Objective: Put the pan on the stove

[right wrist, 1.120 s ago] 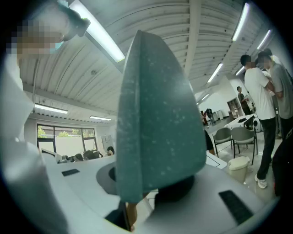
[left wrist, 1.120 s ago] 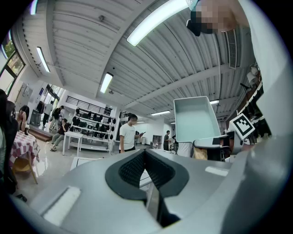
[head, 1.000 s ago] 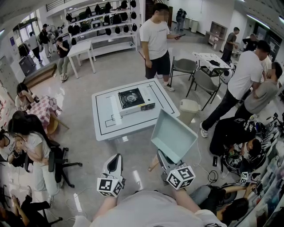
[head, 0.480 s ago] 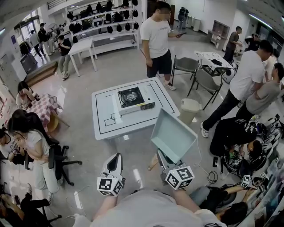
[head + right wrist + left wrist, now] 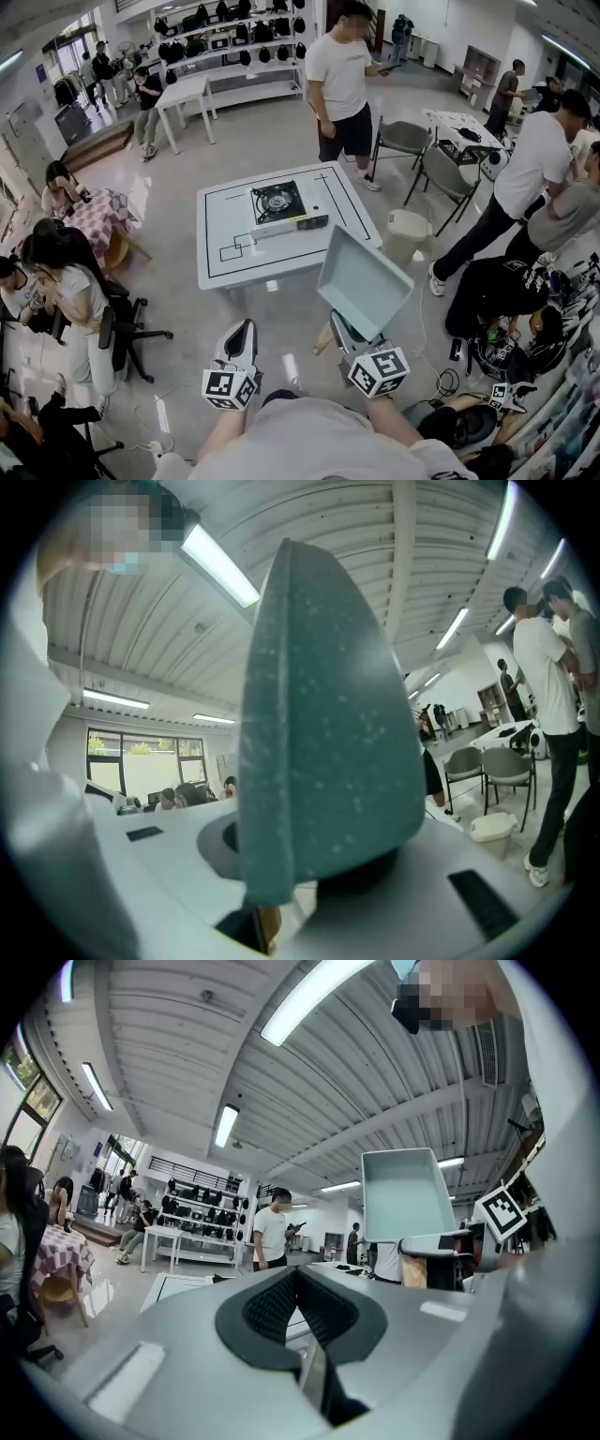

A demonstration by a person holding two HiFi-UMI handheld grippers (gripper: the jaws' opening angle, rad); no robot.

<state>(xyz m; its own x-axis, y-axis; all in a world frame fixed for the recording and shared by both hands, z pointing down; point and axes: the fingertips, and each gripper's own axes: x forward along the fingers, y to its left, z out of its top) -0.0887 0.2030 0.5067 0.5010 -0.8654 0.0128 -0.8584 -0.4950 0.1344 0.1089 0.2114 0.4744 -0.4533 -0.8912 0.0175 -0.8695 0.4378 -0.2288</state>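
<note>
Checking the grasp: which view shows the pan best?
The head view: the whole square pan shows, held up by the right hand-held gripper. The left gripper view shows it smaller, upright; the right gripper view shows only one speckled face, close up.

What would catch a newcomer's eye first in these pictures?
The pale teal square pan stands out first, held up tilted in the right hand-held gripper at the lower middle of the head view. Beyond it stands a white table marked with black lines, with a small stove on it, its burner bare. The left hand-held gripper is shut on nothing, and people stand and sit all around the room.
</note>
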